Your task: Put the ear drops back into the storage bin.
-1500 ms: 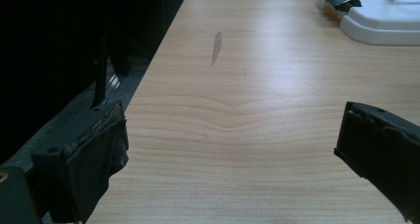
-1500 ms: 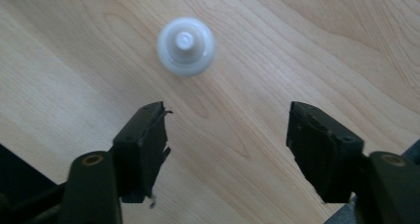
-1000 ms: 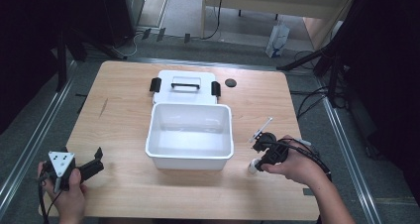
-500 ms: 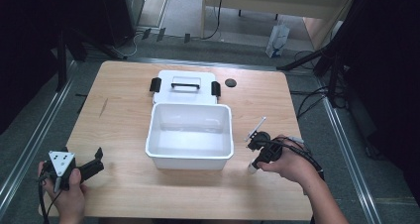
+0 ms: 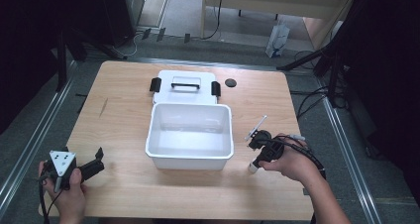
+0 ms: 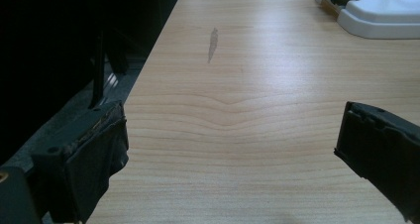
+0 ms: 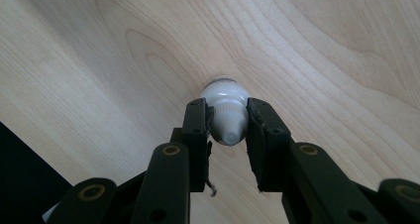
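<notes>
High view: nearest me, my left claw point(image 5: 94, 165) rests at the counter's point(image 5: 124, 110) front left corner, its jaws spread wide over bare pale wood with nothing between them. At the front right, my right claw point(image 5: 258, 160) points down at the counter, and in the right gripper view its jaws are clamped on the neck of a small white bottle point(image 7: 226, 114) standing on the wood, just beside the front right corner of the white bin point(image 5: 189, 135). That open, empty bin sits mid-counter. Behind it, touching its far wall, lies the white lid point(image 5: 184, 86) with a black handle and black clips. A small black disc point(image 5: 230, 82) lies just right of the lid. Beyond the far edge is grey floor point(image 5: 183, 16) with cables, a wooden cabinet point(image 5: 277, 1), and a white bag point(image 5: 278, 38).
</notes>
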Motion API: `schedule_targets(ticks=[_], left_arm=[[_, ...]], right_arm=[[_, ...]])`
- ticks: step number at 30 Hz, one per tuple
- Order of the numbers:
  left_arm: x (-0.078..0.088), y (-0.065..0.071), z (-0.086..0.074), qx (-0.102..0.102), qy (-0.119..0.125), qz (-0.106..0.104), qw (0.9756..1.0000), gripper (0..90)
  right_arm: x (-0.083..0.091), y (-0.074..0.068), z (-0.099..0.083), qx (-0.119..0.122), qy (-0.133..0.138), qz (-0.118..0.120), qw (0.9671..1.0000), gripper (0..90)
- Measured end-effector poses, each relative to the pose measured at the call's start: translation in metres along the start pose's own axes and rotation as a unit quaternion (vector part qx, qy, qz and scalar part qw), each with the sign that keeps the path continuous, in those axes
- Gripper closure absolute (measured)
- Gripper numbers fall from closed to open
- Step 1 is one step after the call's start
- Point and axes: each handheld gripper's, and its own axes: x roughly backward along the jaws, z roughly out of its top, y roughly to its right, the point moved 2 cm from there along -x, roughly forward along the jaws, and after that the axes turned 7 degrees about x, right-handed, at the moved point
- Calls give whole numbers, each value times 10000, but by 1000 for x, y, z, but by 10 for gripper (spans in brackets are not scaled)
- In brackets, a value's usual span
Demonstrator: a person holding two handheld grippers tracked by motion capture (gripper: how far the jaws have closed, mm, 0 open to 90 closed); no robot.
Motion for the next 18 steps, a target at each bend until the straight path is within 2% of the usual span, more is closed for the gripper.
schedule_targets(ticks=[12,14,18], left_arm=[[0,0,0,3,2,-10,10000,4],[0,0,0,2,-3,-9,10000,4],[0,0,0,1,-6,-10,10000,4]], right_arm=[[22,8,4,-43,163,17,9999,720],[31,10,7,-116,238,-39,9996,720],[43,13,13,-208,315,2,9993,720]])
